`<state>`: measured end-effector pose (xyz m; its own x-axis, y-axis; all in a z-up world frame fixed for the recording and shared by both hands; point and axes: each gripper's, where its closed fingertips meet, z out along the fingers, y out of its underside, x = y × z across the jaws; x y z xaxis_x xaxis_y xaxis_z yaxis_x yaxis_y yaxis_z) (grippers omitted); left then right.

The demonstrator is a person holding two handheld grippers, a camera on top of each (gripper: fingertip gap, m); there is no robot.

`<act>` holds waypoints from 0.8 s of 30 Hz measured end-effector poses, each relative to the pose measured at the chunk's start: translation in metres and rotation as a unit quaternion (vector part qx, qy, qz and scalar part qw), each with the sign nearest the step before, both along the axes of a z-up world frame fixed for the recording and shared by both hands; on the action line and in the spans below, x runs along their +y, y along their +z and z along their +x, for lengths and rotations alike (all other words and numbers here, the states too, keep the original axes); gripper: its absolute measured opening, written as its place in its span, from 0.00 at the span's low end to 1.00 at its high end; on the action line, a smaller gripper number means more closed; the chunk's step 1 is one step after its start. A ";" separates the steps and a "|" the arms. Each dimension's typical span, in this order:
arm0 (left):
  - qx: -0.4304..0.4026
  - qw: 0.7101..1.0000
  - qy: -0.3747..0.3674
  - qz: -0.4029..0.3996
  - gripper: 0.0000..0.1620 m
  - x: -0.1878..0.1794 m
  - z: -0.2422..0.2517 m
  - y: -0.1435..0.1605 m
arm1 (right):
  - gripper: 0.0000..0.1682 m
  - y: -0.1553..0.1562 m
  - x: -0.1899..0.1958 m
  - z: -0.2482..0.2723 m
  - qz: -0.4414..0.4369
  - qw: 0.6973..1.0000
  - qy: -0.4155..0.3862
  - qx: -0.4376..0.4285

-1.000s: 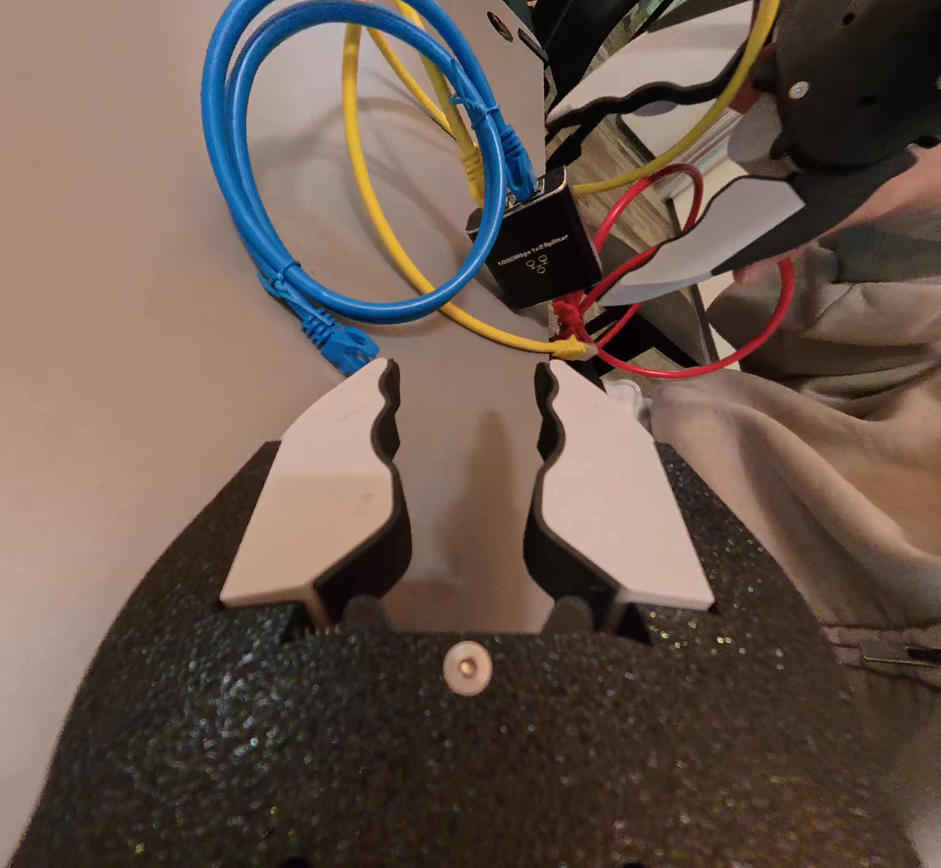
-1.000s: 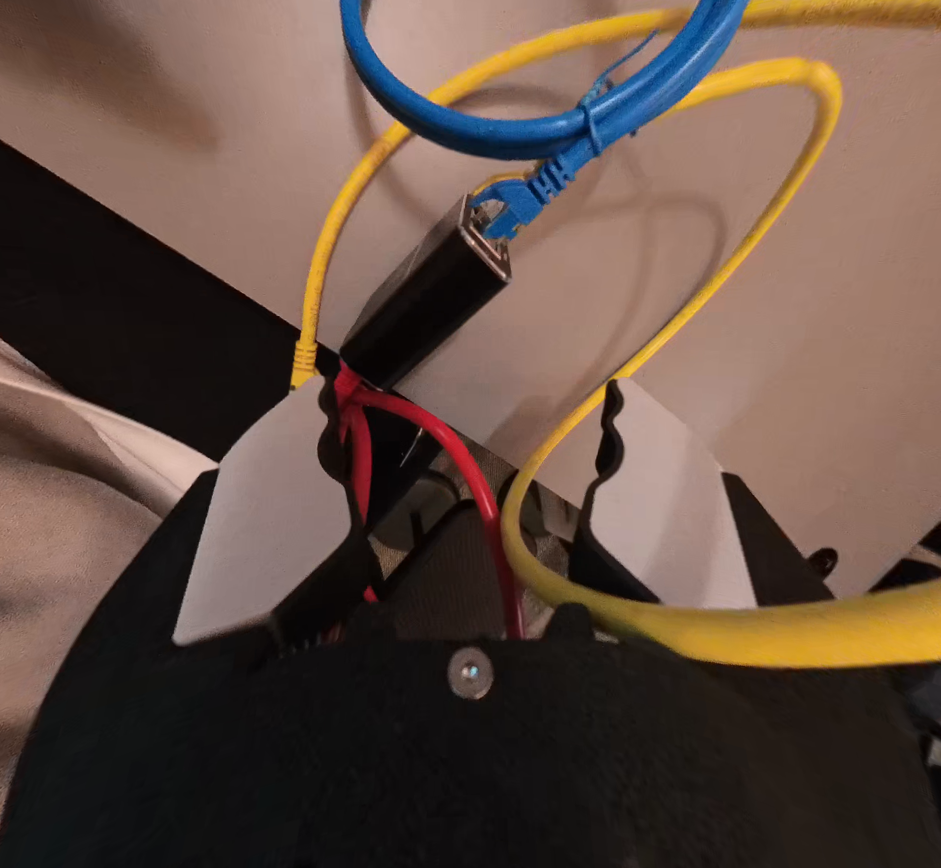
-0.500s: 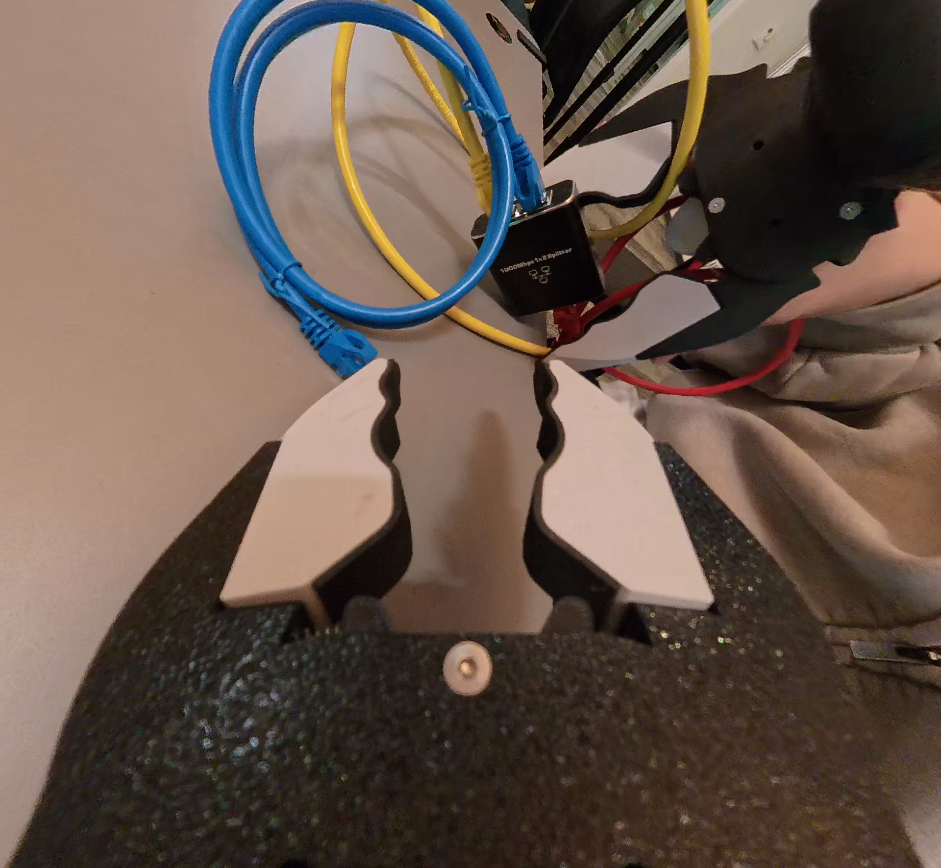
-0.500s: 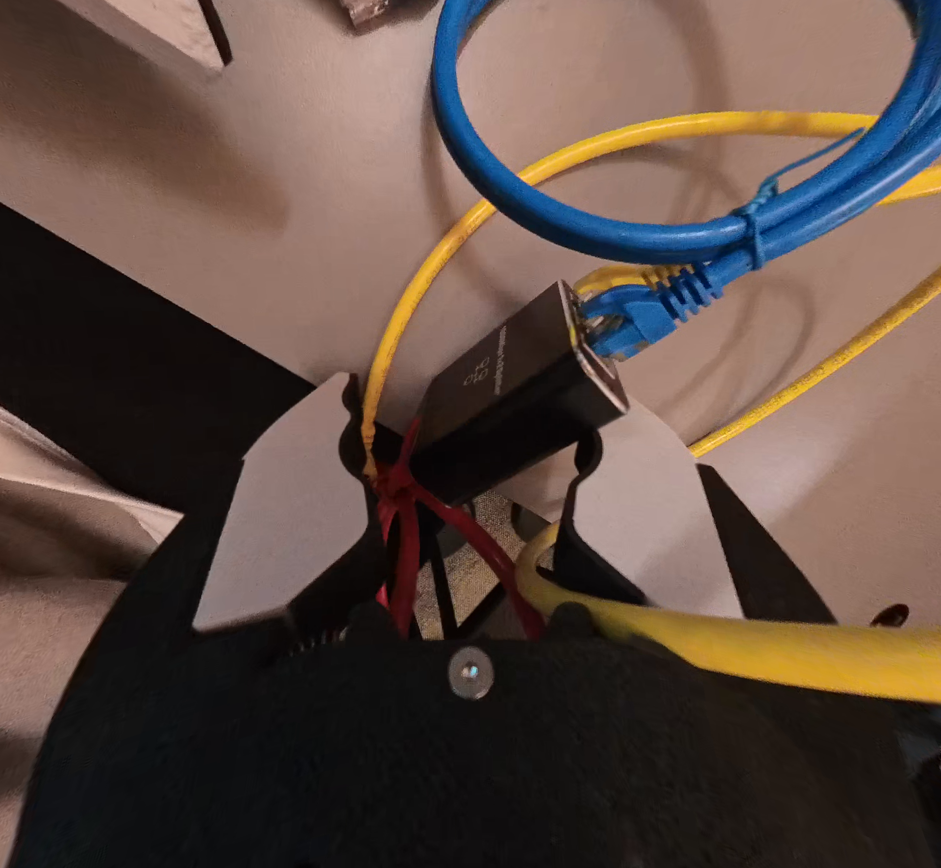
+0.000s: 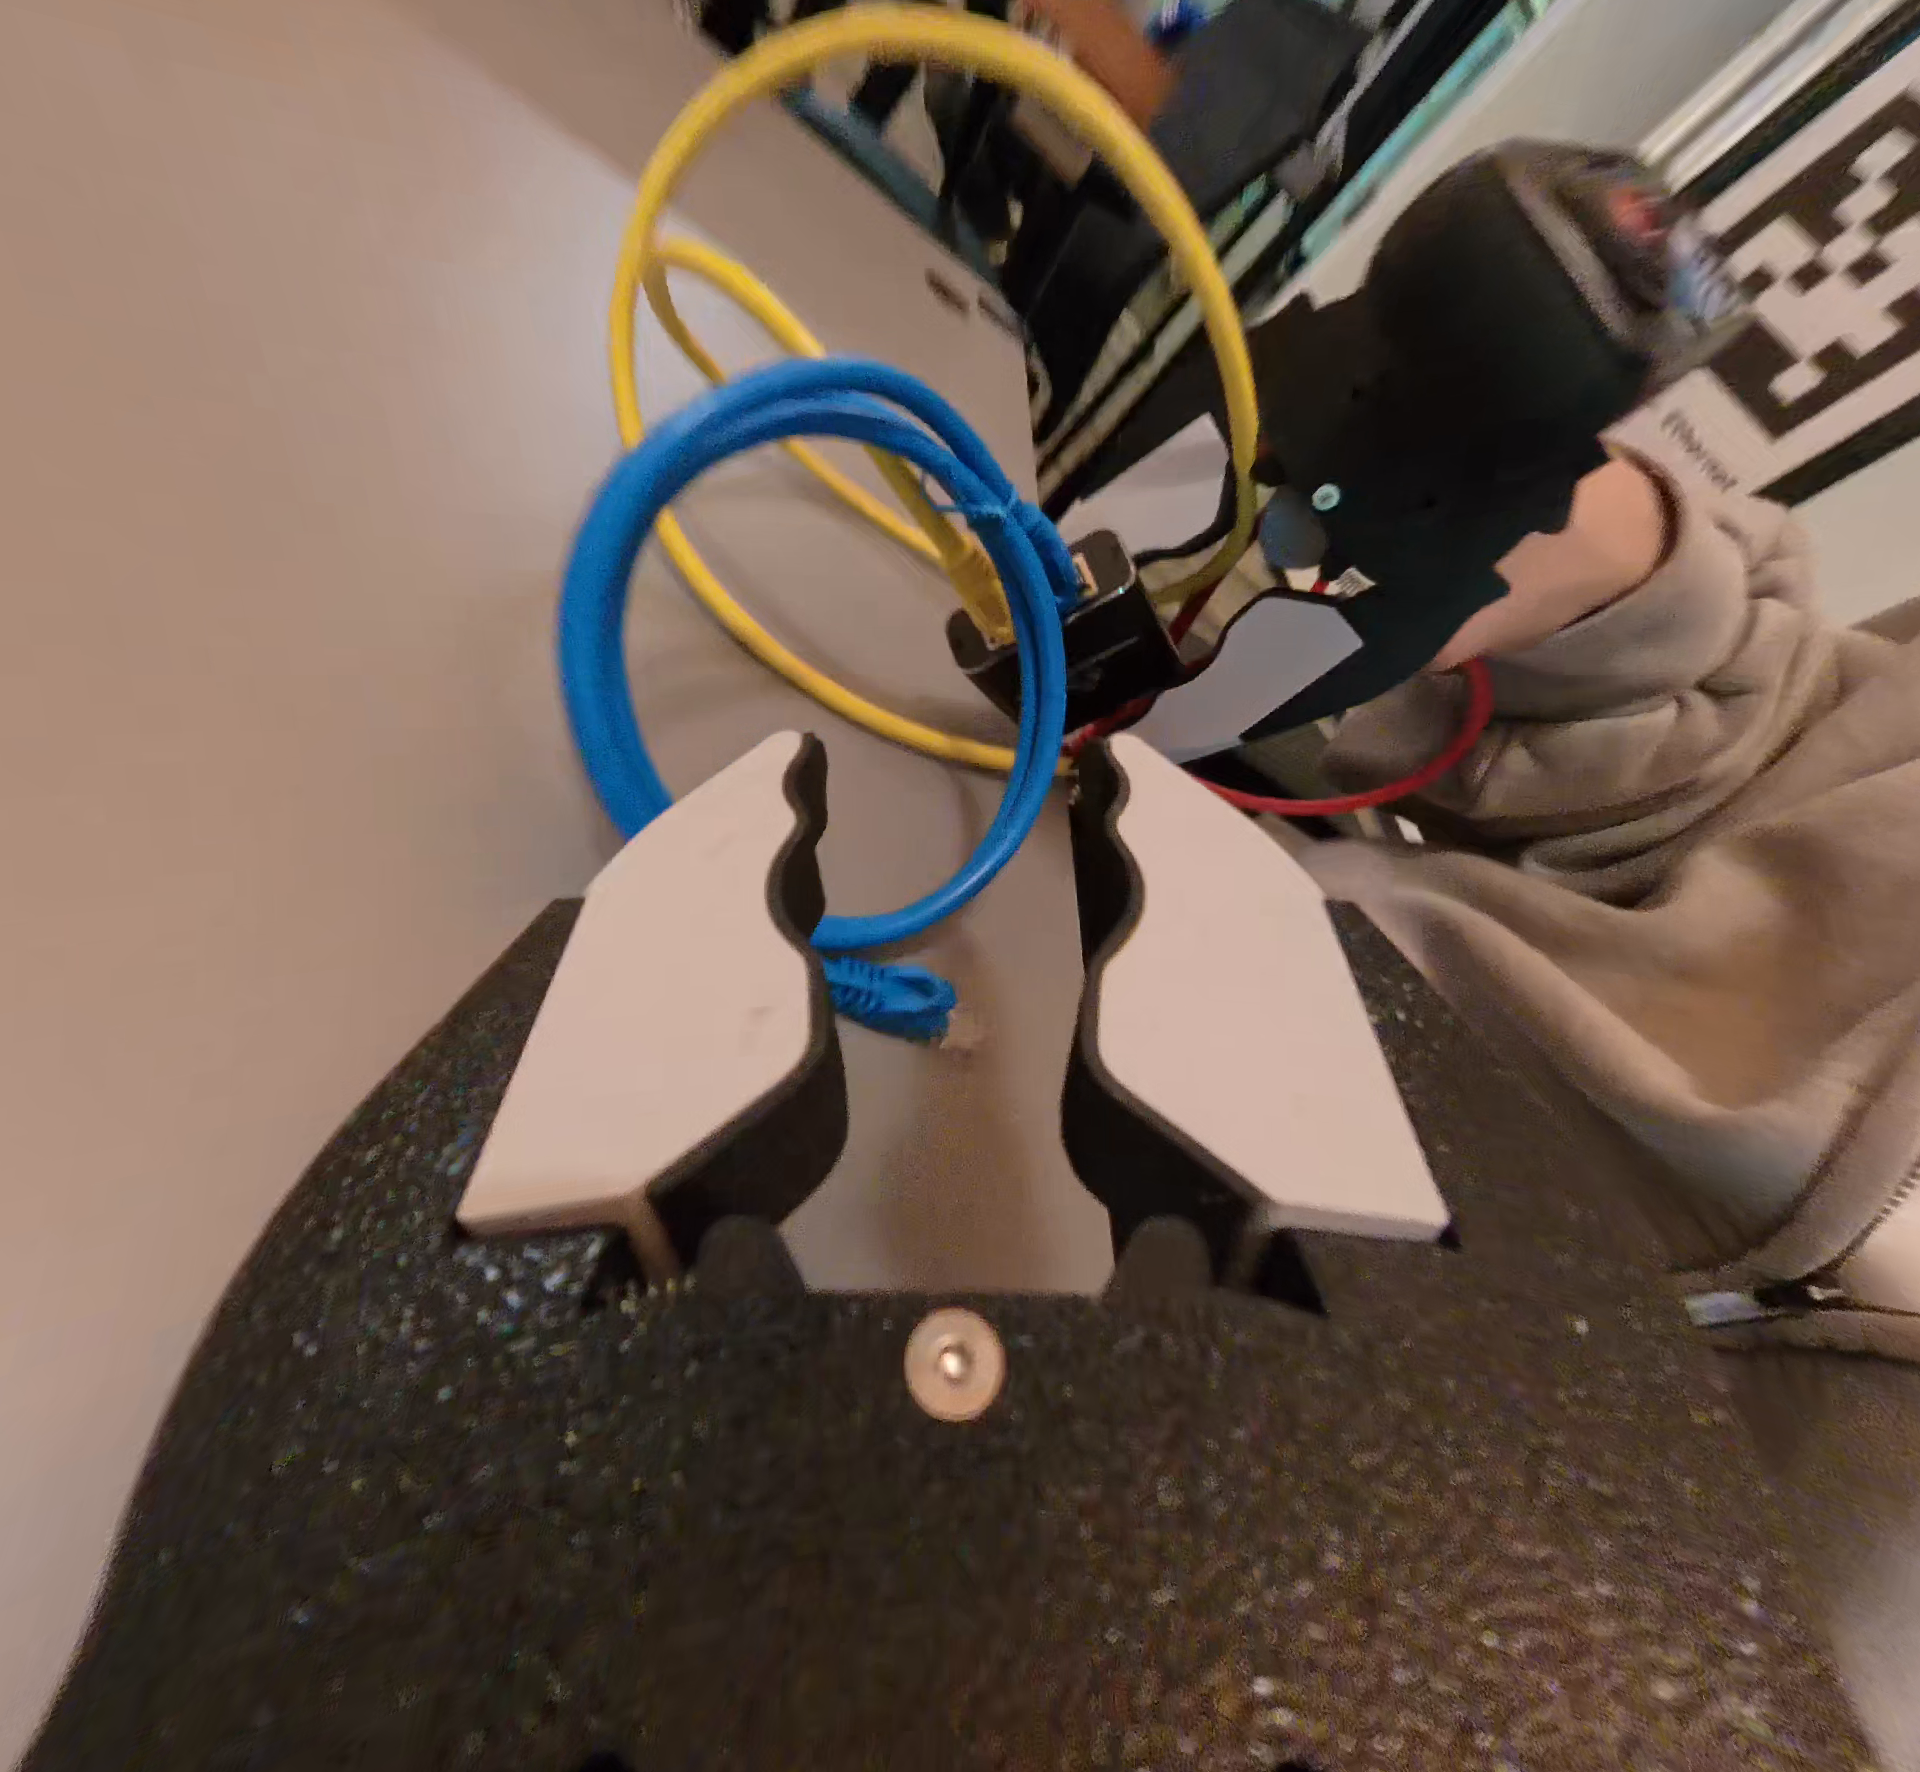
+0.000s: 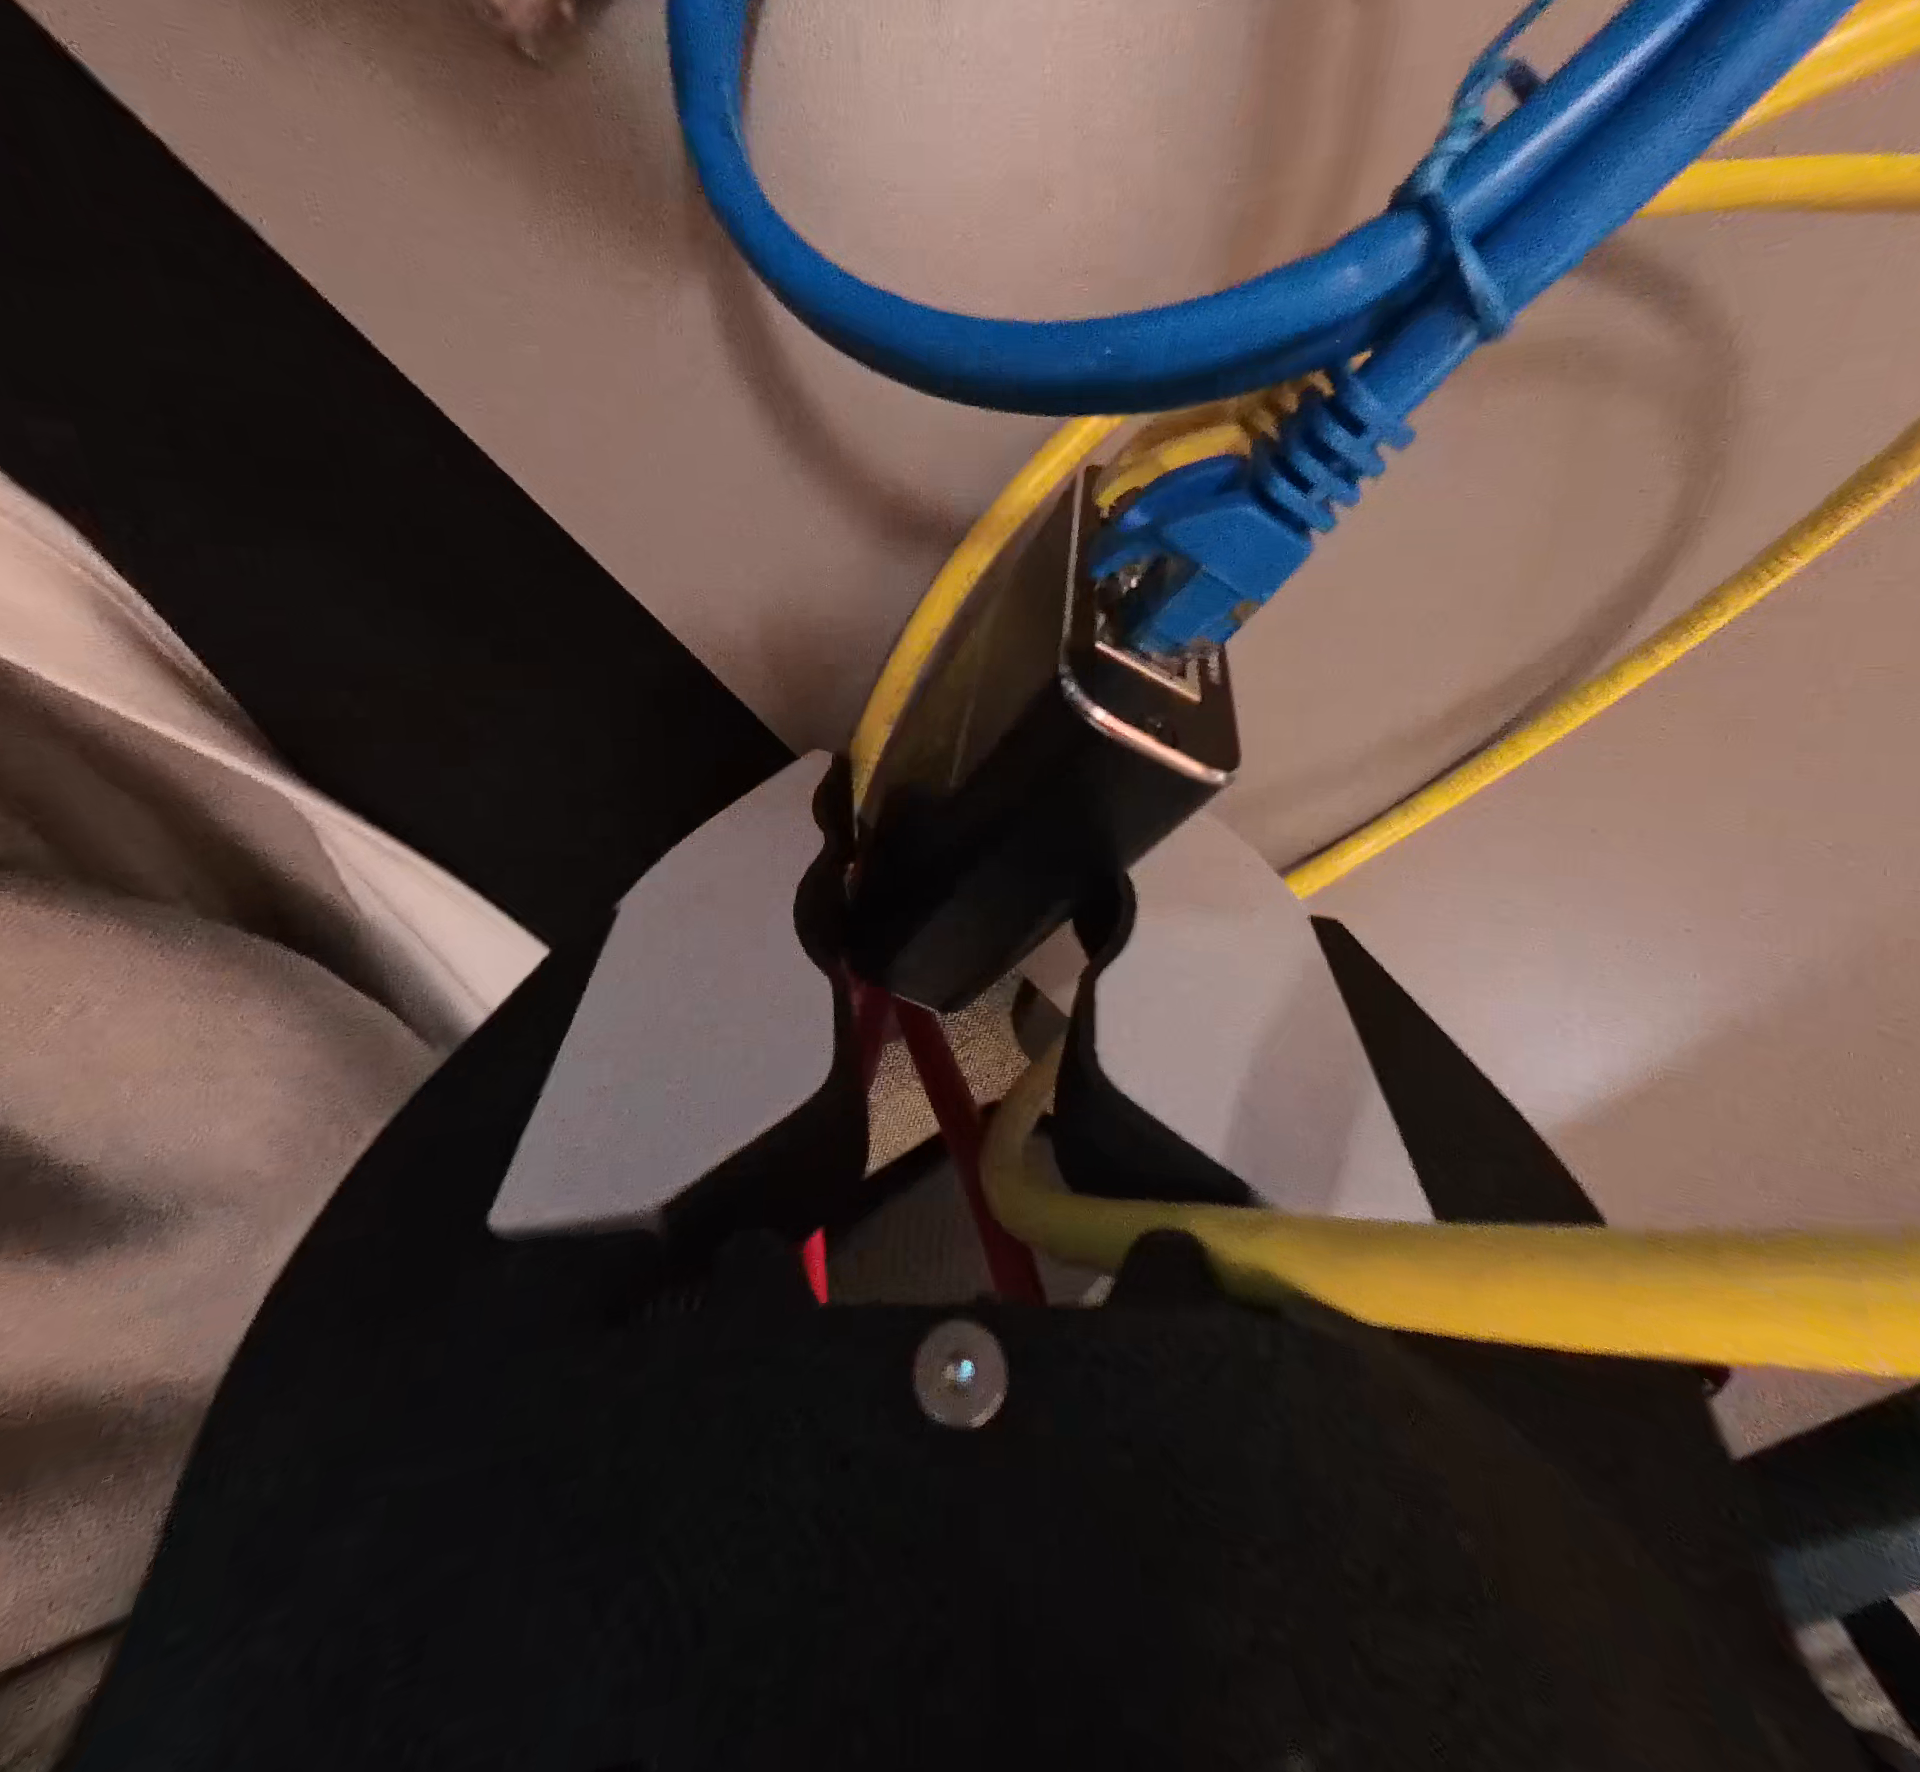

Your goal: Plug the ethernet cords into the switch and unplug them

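The small black switch (image 6: pixel 1039 787) sits near the table edge, with a blue plug (image 6: pixel 1195 559) and a yellow plug (image 6: pixel 1174 444) in its far end. A red cord (image 6: pixel 935 1068) leaves its near end. My right gripper (image 6: pixel 966 849) is shut on the switch's near end. In the left wrist view the switch (image 5: pixel 1081 631) is tilted up in the right gripper (image 5: pixel 1247 673). My left gripper (image 5: pixel 956 756) is open and empty. The blue cord loop (image 5: pixel 997 839) and its free plug (image 5: pixel 894 995) lie between its fingers.
The beige table (image 5: pixel 260 579) ends at a dark edge (image 6: pixel 312 475) close to the switch. A yellow cord (image 6: pixel 1558 1286) drapes across my right gripper, and its loop (image 5: pixel 935 49) stands up over the table. A person's beige jacket (image 5: pixel 1610 891) is at the right. Tip to tip, the grippers are about 12 cm apart.
My right gripper moved in and shut on the switch, tilting it up. My left gripper moved forward, so the blue loop and free plug now lie between its fingers.
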<state>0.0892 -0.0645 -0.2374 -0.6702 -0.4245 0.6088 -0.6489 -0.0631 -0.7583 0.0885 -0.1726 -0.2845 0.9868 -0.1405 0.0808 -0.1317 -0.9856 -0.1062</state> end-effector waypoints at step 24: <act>-0.071 0.982 0.160 -0.076 0.28 0.111 0.017 0.027 | 0.18 0.309 -0.018 0.177 0.243 0.955 0.006 -0.173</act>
<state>0.1060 0.0463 -0.2102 -0.5999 -0.5386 0.5916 -0.4670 -0.3648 -0.8055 0.2651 -0.1907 0.0242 0.9148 -0.2327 0.3302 0.0054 -0.8102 -0.5861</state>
